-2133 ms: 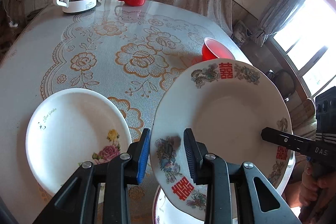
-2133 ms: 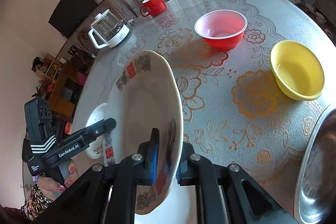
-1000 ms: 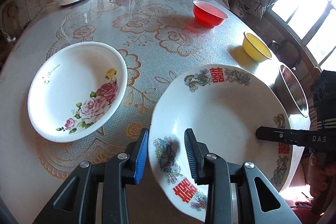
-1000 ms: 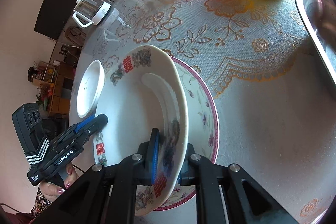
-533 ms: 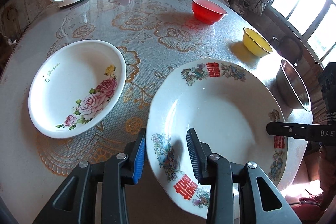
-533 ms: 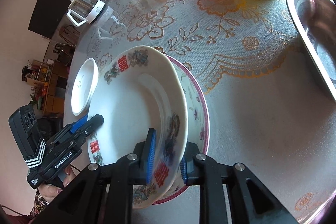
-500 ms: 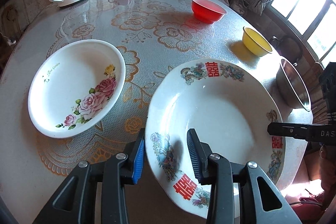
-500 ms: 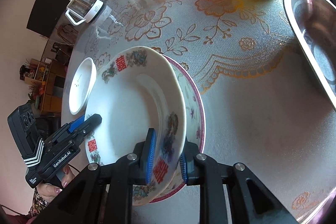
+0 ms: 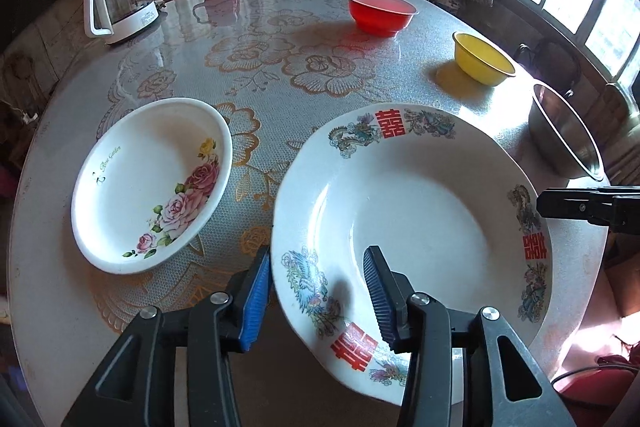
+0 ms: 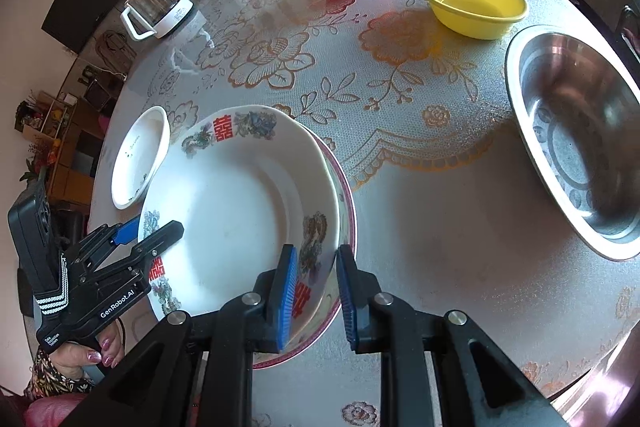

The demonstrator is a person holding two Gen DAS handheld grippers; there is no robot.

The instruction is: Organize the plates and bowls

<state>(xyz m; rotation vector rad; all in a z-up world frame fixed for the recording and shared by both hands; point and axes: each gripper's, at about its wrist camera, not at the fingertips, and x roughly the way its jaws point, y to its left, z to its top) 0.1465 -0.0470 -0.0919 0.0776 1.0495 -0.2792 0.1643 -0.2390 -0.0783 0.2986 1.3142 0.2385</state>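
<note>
A: Round bench (image 9: pixel 60 307) under a flowered cloth; the dragon plate (image 9: pixel 420 211) sits stacked on the pink-rimmed plate (image 10: pixel 347 203).

B: The release step: left gripper (image 9: pixel 316 291) jaws opening round its rim, right gripper (image 10: pixel 316 291) jaws apart (nothing pinched). Next, probably draw both clear.

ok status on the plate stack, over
Left hand-held gripper opening, pads clear of white dragon-print plate. Right hand-held gripper open astride its rim. Plate nested on pink-rimmed plate. Nothing in the way.
</note>
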